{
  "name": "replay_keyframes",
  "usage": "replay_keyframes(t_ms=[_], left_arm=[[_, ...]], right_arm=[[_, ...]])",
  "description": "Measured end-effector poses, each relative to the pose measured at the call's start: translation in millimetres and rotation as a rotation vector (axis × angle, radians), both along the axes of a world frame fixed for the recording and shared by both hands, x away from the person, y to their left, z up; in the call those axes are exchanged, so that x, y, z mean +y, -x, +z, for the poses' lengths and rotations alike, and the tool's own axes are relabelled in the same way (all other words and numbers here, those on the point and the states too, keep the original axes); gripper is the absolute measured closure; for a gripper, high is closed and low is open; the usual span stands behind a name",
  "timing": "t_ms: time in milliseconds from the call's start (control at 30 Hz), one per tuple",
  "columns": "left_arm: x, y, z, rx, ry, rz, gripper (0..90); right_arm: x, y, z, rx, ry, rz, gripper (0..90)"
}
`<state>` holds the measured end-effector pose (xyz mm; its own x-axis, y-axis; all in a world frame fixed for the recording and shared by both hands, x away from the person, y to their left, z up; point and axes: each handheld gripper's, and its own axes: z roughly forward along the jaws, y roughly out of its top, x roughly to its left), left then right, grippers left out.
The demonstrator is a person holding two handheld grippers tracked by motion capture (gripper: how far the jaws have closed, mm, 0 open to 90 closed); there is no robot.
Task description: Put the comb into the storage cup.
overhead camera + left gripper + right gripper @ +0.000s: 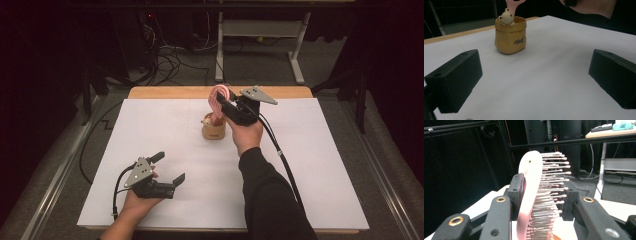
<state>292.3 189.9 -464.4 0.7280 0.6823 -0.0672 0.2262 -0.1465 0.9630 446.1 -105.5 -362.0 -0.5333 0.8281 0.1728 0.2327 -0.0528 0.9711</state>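
Hairbrush pinched by the right tool could tip the yellow holder; left tool rests spread, near-left.

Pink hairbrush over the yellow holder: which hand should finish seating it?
Right. The right gripper is already clamped on the pink hairbrush directly above the yellow holder. The left gripper sits open near the table's front edge, apart from both.
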Motion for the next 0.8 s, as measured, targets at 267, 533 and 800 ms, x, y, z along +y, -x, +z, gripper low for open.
replay_keyframes(t_ms=[267,533,800], left_arm=[[0.0,0.2,0.1,-0.002,0.0,0.001,0.0],[-0.2,0.3,0.1,-0.003,-0.001,0.001,0.0],[-0.7,0.1,-0.3,-0.001,-0.003,-0.002,0.0]], right_arm=[[-6.1,1.0,-2.6,0.023,0.007,-0.029,59.7],[-12.0,2.1,-5.9,0.032,0.008,-0.05,57.0],[-18.7,2.5,-8.4,0.043,0.011,-0.064,55.1]])
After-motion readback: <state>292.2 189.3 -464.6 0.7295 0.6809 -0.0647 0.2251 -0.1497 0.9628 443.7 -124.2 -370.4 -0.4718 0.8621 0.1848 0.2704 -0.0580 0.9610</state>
